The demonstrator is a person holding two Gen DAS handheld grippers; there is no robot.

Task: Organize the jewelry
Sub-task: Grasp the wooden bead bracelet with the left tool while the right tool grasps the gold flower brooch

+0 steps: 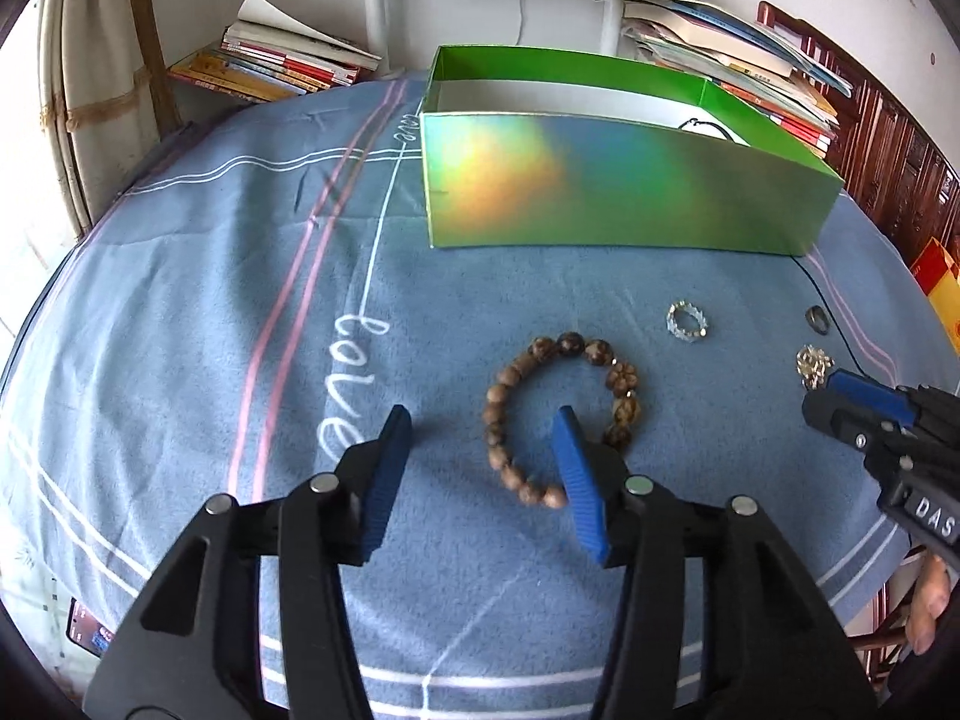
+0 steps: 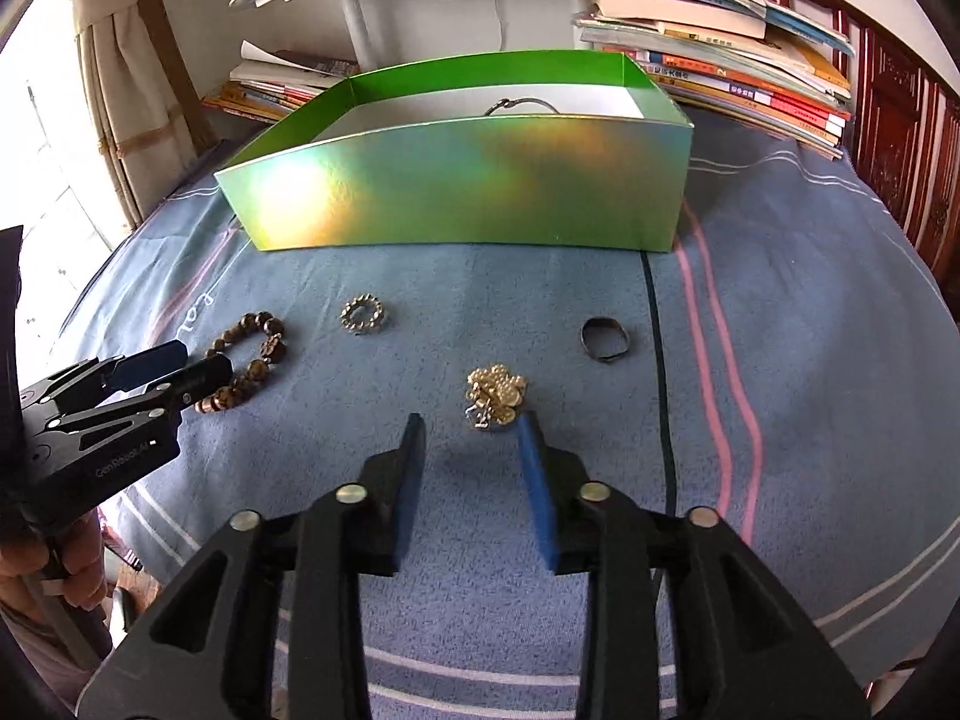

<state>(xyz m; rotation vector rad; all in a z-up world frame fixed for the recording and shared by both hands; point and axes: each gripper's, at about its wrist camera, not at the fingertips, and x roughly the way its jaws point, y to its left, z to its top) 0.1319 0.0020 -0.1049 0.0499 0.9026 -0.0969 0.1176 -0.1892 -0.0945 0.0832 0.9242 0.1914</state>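
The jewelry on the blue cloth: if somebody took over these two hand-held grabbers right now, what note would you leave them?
Left gripper: open, one finger inside the brown wooden bead bracelet loop, nothing gripped.
Right gripper: open, empty, just short of the gold chain heap.
Also on the blue striped cloth: clear crystal bead ring, dark band ring.
Done: one thin dark-cord piece lies in the shiny green box.
Left: four pieces to box.

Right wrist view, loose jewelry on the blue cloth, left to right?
Brown bead bracelet → silver spiky ring → gold chain pile → dark band ring.
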